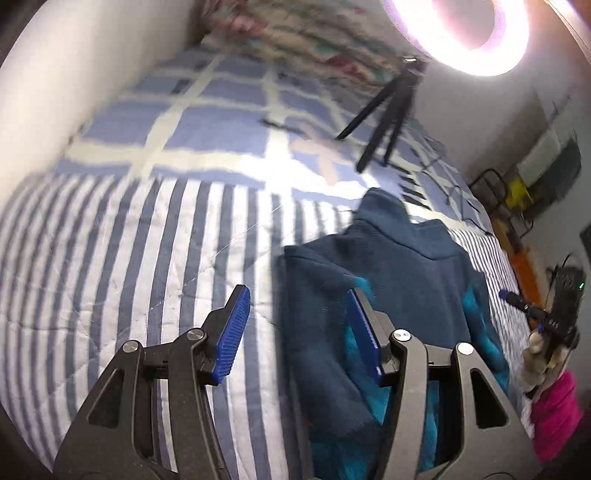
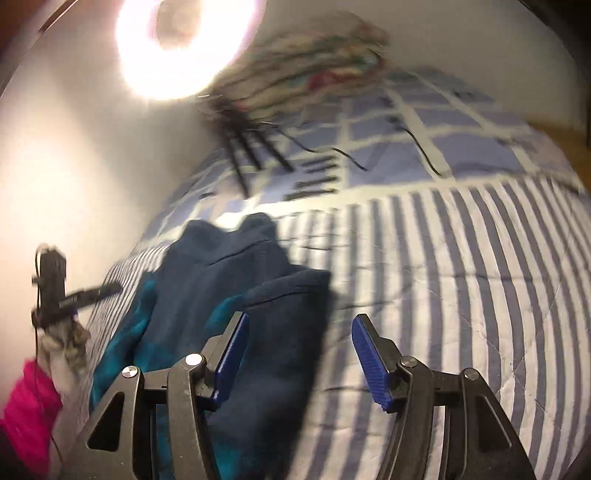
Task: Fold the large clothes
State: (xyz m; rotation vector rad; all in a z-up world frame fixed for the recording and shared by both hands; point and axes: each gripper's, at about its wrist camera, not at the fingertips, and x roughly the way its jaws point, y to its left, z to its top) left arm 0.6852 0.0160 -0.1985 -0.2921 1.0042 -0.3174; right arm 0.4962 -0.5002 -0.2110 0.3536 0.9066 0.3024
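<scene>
- Step in hand, as judged: a fold has been laid and let go; the dark navy fleece garment with teal lining (image 1: 399, 280) lies as a narrow, roughly folded bundle on the blue-and-white striped quilt (image 1: 140, 258).
- Garment position: in the left wrist view it sits under and to the right of the left gripper (image 1: 299, 328); in the right wrist view it sits under and to the left of the right gripper (image 2: 299, 354). It therefore lies between the two tools, with its collar or hood end at the far side.
- Left gripper: jaws apart, nothing between the ribbed blue pads (image 1: 234, 336); the right-hand pad hangs over the fleece, contact not determinable.
- Right gripper: jaws likewise apart and empty; the left-hand pad is over the garment's edge, the other over bare quilt.
- Pose: both tools pitch downward toward the bed, side by side. Heavy motion blur in both views.
- In the left wrist view, the other tool, held in a pale gloved hand (image 1: 535, 354) with a pink sleeve (image 1: 554, 417), shows at the far right.
- Next move, judged: choose a fresh edge, likely the near hem, pinch both corners, and carry them toward the collar. Loose teal lining could slip out.
- Background: bright ring light (image 1: 465, 33) on a black tripod (image 1: 388, 114) at the far end of the bed.
</scene>
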